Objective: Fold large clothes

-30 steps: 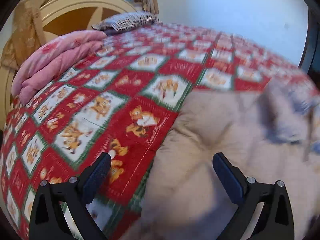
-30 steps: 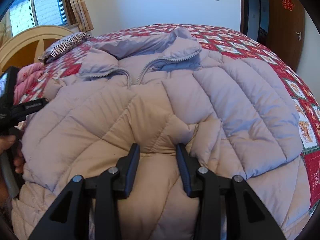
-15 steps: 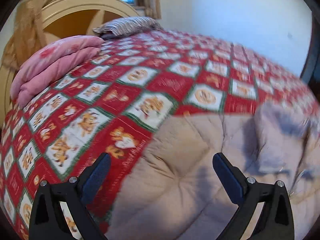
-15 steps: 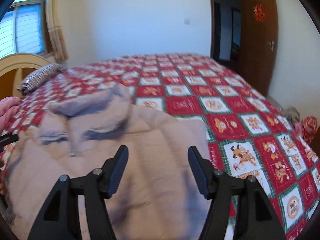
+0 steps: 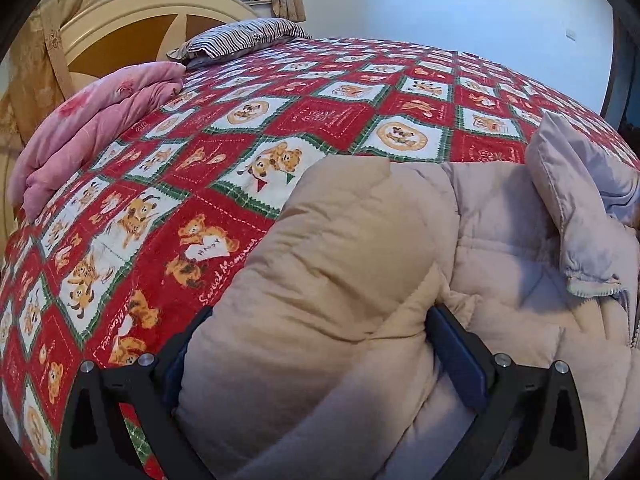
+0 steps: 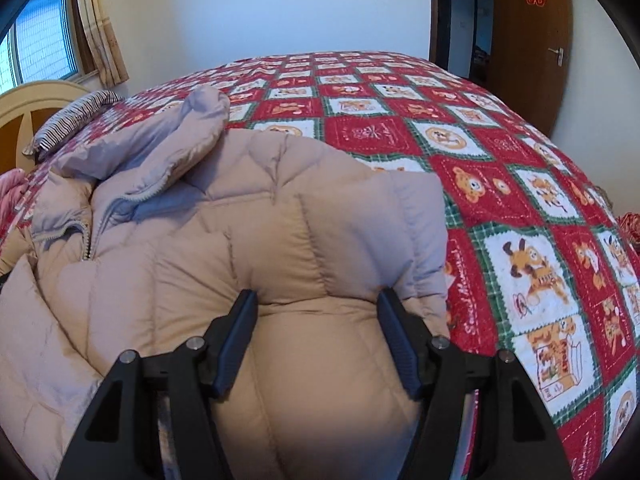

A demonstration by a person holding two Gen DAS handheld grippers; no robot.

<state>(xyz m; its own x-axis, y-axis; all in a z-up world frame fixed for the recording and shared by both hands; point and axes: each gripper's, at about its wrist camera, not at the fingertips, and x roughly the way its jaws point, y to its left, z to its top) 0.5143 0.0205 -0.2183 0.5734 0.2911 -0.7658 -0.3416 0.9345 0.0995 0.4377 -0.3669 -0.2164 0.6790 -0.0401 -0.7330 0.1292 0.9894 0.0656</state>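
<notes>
A large beige quilted puffer jacket (image 5: pixel 500 248) lies on the bed, its grey collar (image 5: pixel 568 184) up at the right. My left gripper (image 5: pixel 320 352) is open, its jaws wide around a puffy folded part of the jacket (image 5: pixel 328 264) at the jacket's left side. In the right wrist view the jacket (image 6: pixel 180 248) fills the left and middle, with the collar (image 6: pixel 172 144) and zipper at upper left. My right gripper (image 6: pixel 316 336) is open, its jaws wide around a thick fold of the jacket (image 6: pixel 340 240) near its right edge.
The bed has a red patchwork cover with bear pictures (image 5: pixel 240 128) (image 6: pixel 520 200). A folded pink quilt (image 5: pixel 92 128) and a striped pillow (image 5: pixel 240 40) lie by the cream headboard (image 5: pixel 132 12). A brown door (image 6: pixel 532 40) stands at the far right.
Both grippers have moved down onto the jacket's sides, each now straddling a thick fold. The right gripper opened wider and swung to the jacket's right edge.
</notes>
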